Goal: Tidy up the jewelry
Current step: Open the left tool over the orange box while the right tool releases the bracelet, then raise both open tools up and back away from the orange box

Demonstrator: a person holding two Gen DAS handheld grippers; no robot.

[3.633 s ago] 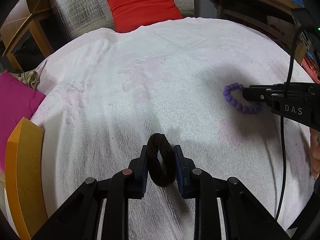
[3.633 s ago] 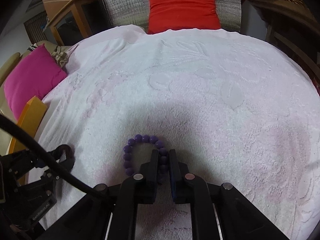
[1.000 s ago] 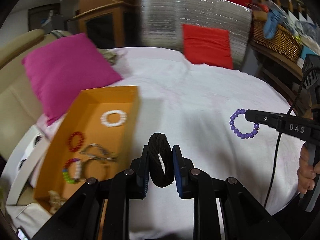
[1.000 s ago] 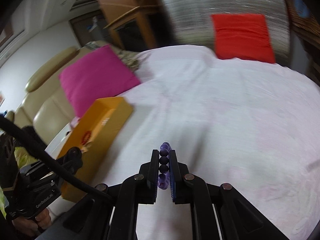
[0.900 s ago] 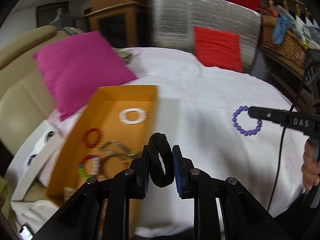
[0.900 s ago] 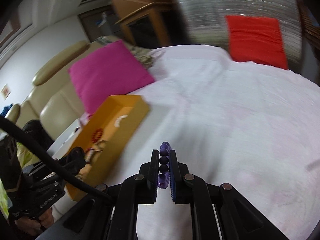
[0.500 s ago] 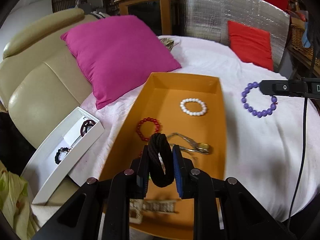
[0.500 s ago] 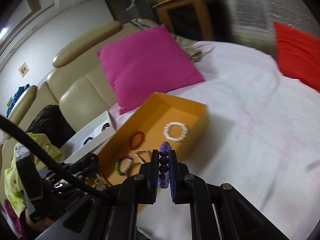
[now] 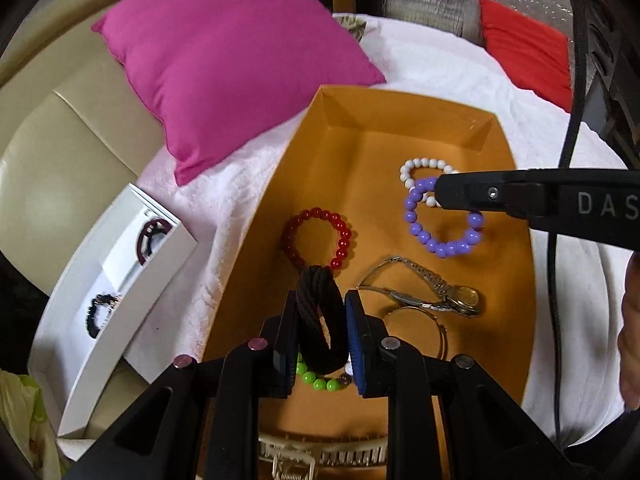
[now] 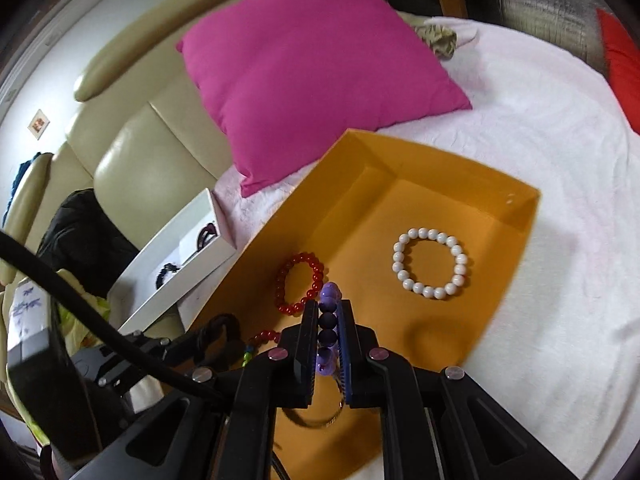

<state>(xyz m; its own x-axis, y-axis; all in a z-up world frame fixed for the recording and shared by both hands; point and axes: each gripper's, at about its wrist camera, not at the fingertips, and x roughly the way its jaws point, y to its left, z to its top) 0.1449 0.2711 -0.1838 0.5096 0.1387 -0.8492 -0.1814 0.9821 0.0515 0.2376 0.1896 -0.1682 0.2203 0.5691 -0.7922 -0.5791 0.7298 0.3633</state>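
Note:
My left gripper is shut on a black braided bracelet and holds it above the near part of the orange tray. My right gripper is shut on a purple bead bracelet, also above the tray; it shows in the left wrist view hanging from the right fingers. In the tray lie a white bead bracelet, a red bead bracelet, a metal watch, a thin bangle and a green-beaded bracelet.
A pink cushion lies beyond the tray on the white towel. A white box with dark bracelets sits left of the tray on a beige sofa. A red cushion is far right. A hair clip lies at the tray's near end.
Both grippers have swung left from the towel to above the orange tray, each still holding its bracelet. The purple bracelet now hangs over the tray near the white one.

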